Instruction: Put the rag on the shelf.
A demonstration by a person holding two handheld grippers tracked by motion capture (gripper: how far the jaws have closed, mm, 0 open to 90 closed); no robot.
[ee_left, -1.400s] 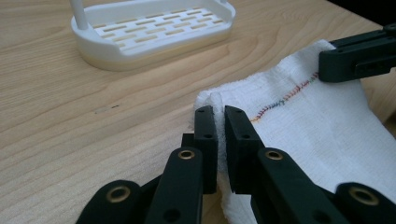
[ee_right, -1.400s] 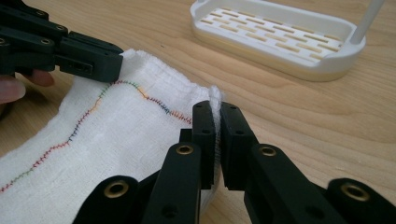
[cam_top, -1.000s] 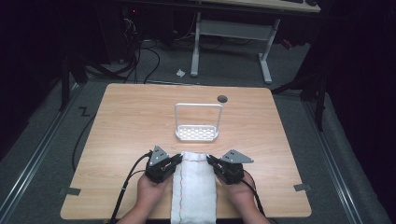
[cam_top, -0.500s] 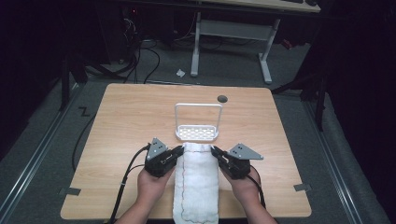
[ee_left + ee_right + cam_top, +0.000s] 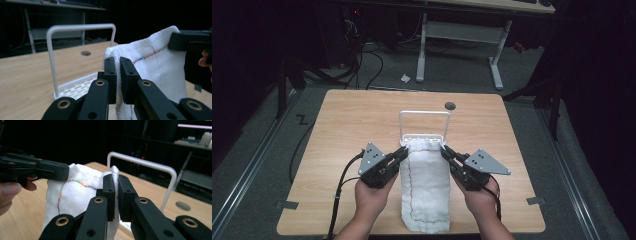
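From the high view I have the white towel (image 5: 426, 187) stretched as a long strip down the middle of the wooden table (image 5: 342, 130), its long axis running from the near edge, between my two hands, straight away from me toward the white wire rack (image 5: 424, 125). The far end of the strip is lifted off the tabletop and points at the rack, its top edge lying just in front of the rack's base; the near end lies flat at the table's front edge. My left gripper (image 5: 401, 154) is clamped on the far left corner of the towel, and my right gripper (image 5: 446, 151) is clamped on the far right corner, so the raised edge spans between them. In the left gripper view the two black jaws stand almost together with a fold of white cloth (image 5: 152, 65) pinched between them, a line of coloured stitching running along the hem; the rack's upright loop (image 5: 80, 27) stands behind and to the left, over its slotted tray. In the right gripper view the jaws are likewise closed on a thin ridge of cloth (image 5: 77, 190), with the rack's loop (image 5: 142, 162) just behind it. A small dark hole (image 5: 450, 106) sits in the tabletop beyond the rack, well apart from the towel.
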